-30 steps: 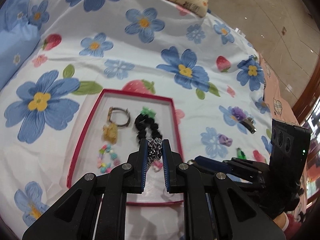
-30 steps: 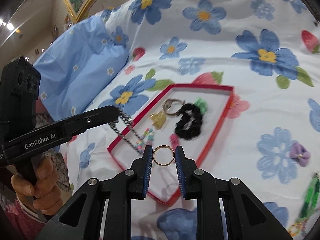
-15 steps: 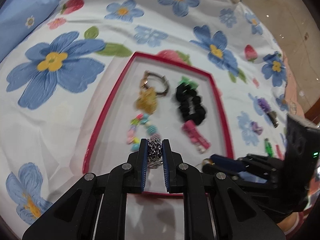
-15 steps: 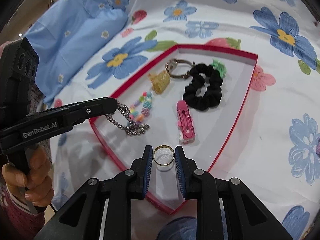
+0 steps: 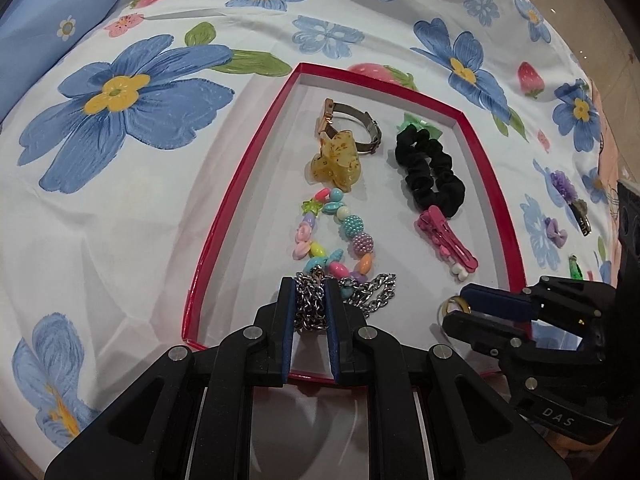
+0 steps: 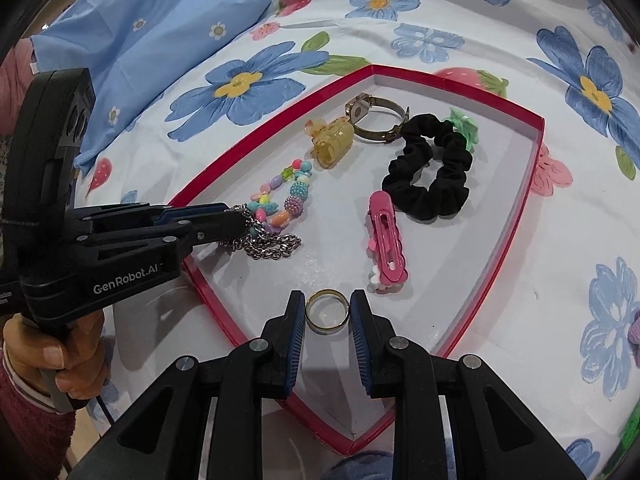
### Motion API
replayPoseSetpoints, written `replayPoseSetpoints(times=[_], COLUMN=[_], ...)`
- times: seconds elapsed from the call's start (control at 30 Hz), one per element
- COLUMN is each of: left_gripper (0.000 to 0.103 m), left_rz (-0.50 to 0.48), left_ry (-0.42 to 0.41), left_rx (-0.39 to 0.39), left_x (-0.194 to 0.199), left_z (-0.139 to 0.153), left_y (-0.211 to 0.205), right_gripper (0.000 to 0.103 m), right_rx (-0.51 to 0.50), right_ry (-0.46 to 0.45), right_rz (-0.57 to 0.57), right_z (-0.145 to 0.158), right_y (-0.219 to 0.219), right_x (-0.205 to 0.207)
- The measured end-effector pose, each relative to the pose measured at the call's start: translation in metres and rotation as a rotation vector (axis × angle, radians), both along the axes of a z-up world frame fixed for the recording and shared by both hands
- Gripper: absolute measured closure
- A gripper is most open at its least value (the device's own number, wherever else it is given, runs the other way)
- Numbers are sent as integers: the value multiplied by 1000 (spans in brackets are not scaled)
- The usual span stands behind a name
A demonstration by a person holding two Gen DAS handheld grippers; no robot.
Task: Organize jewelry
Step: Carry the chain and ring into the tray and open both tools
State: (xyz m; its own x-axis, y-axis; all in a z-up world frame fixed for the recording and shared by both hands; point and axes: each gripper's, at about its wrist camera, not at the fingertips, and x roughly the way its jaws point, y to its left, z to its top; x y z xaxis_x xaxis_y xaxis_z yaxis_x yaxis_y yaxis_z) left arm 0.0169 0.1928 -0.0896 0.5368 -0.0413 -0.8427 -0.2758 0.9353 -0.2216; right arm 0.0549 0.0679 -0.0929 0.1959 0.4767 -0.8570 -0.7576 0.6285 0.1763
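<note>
A red-rimmed white tray [image 5: 236, 184] [image 6: 532, 184] lies on the flowered bedsheet. My left gripper [image 5: 311, 304] [image 6: 236, 220] is shut on a silver chain [image 5: 372, 292] [image 6: 272, 246], whose loose end rests on the tray floor beside a coloured bead bracelet [image 5: 336, 232] [image 6: 280, 196]. Low over the tray's near corner, my right gripper [image 6: 327, 312] [image 5: 456, 306] is shut on a gold ring [image 6: 327, 312] [image 5: 450, 306]. In the tray also lie a watch [image 5: 352, 128], a yellow claw clip [image 5: 336, 160], a black scrunchie [image 6: 432, 172] and a pink hair clip [image 6: 386, 236].
More hair pieces lie on the sheet right of the tray: a purple flower clip [image 5: 568, 192], a purple bow [image 5: 556, 232], a green piece [image 5: 575, 272]. A blue pillow [image 6: 132, 52] sits at the far left. A hand [image 6: 60, 360] holds the left gripper's handle.
Both grippers have come down toward the tray, each keeping its grip. The chain's hanging end now lies on the tray floor, and the ring is close above the near corner.
</note>
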Motion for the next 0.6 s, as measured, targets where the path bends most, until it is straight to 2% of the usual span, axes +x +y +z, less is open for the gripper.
replayPoseSetpoints(times=[0.37, 0.53, 0.6], left_gripper=[89, 74, 73], left_rz=[10, 17, 21], left_ry=[8, 5, 5], left_rx=[1, 11, 12], left_x=[1, 0, -1], left_z=[0, 3, 4], left_y=[1, 0, 1], right_gripper=[79, 78, 78], right_rx=[-2, 0, 2], right_ry=[5, 13, 15], right_rz=[1, -1, -2], right_z=[0, 0, 0], right_y=[1, 2, 2], right_x=[1, 1, 2])
